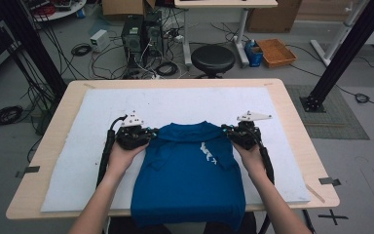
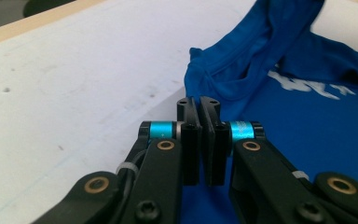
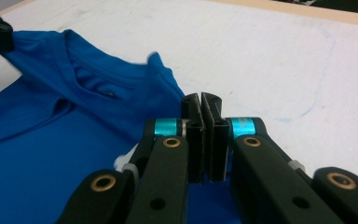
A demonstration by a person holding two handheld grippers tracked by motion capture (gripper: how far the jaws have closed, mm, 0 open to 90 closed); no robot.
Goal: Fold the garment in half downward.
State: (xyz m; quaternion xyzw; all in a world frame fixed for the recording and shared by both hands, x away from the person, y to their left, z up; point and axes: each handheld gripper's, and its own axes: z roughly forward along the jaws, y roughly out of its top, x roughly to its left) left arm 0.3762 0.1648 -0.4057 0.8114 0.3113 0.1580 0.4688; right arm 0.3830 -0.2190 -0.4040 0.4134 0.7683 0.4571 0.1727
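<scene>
1. The blue shirt (image 1: 190,175) lies on the white pad (image 1: 78,161) covering the counter (image 1: 48,141), its hem over the near edge.
2. Left gripper (image 1: 151,132): fingers pinched shut on the shirt's left shoulder (fabric bunched).
3. Right gripper (image 1: 225,130): fingers clamped on the shirt's right shoulder.

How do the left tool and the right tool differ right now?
The left tool pinches the blue shirt at the shoulder away from the white print; the right tool pinches the shoulder beside it. The left tool's grey plate tilts up; the right tool's lies flatter. Both are shut on fabric.
</scene>
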